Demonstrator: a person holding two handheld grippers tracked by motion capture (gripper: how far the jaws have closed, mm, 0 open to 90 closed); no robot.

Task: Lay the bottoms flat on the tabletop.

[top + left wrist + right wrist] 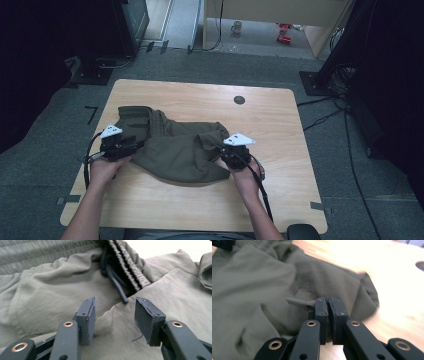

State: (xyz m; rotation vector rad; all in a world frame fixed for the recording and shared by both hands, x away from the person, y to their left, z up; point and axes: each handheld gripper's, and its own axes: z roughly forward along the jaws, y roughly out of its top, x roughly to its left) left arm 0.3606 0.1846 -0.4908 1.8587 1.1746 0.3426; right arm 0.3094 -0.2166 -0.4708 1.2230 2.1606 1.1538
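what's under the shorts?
Wooden table shows around the olive shorts, which lie crumpled on it. Whatever sits beneath the cloth is covered.

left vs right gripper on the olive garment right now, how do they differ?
The left gripper has its jaws apart, while the right gripper has its jaws closed.
The left gripper hovers over loose fabric near the dark drawstring, pinching nothing; the right gripper is clamped on a thin fold of the olive garment.
The left gripper sits at the garment's left edge, the right gripper at its right edge.
Both are hand-held and point at the same garment.
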